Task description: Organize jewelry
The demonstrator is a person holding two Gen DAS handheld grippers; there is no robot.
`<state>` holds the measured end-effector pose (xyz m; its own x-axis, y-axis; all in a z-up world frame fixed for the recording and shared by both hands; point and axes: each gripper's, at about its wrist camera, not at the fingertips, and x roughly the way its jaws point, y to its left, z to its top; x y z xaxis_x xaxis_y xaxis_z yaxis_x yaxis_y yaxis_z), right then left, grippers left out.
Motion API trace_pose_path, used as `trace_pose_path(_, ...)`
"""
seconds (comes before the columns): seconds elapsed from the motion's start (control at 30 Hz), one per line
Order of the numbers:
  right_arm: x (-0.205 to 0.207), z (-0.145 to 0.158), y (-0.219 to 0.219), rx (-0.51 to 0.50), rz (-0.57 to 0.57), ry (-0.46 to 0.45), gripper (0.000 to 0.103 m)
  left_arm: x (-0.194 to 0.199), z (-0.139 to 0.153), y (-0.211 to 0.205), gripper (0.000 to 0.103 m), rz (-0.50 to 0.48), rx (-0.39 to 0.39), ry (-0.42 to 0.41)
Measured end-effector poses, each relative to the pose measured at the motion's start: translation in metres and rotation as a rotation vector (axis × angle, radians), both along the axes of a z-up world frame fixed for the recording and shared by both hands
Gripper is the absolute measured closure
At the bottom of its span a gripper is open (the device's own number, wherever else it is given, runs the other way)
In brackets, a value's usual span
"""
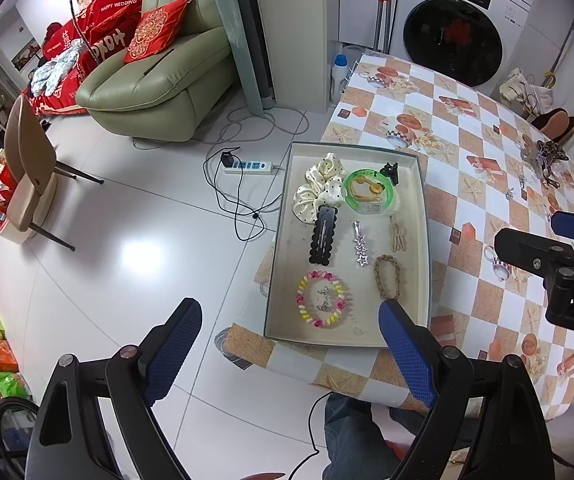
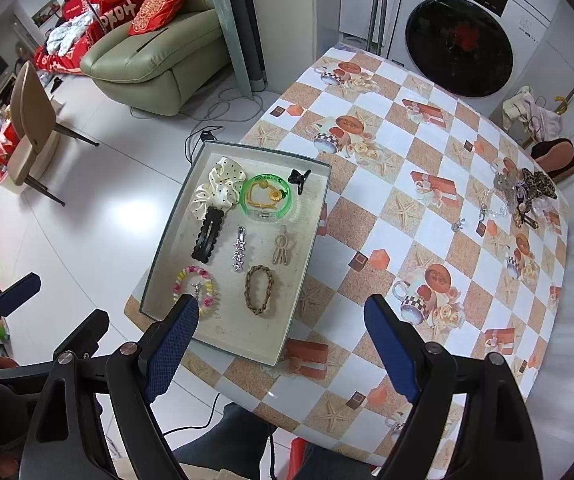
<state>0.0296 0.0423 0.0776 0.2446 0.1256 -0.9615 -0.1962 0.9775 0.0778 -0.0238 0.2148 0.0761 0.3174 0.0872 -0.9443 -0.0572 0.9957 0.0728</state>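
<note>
A shallow grey tray point(image 1: 421, 216) point(image 2: 159, 258) lies at the table's left edge. It holds a cream dotted scrunchie point(image 1: 321, 190) point(image 2: 219, 188), a green bangle point(image 1: 369, 192) point(image 2: 267, 198), a black hair clip point(image 1: 323, 240) point(image 2: 207, 234), a silver star clip point(image 1: 359, 244) point(image 2: 240, 250), a braided brown bracelet point(image 1: 387, 276) point(image 2: 259, 290) and a pink-yellow bead bracelet point(image 1: 323, 300) point(image 2: 197, 286). A loose pile of jewelry point(image 1: 543, 164) point(image 2: 519, 196) lies at the table's far right. My left gripper point(image 1: 291, 340) is open above the tray's near edge. My right gripper point(image 2: 281, 338) is open above the tray's near right corner.
The table point(image 1: 487, 152) point(image 2: 407, 160) has a checkered orange-white cloth. A washing machine point(image 1: 459, 28) point(image 2: 463, 36) stands behind it. A green sofa point(image 1: 159, 80), a chair point(image 1: 31, 176) and a power strip point(image 1: 247, 166) with cables are on the floor at left.
</note>
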Motion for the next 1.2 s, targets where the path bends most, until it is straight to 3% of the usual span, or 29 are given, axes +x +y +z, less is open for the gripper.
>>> trace_pose_path(1.2, -0.0061, 0.0004, 0.0097, -0.001, 0.016, 0.003, 0.016, -0.0035, -0.0002, 0.0000, 0.010, -0.001, -0.004, 0.002)
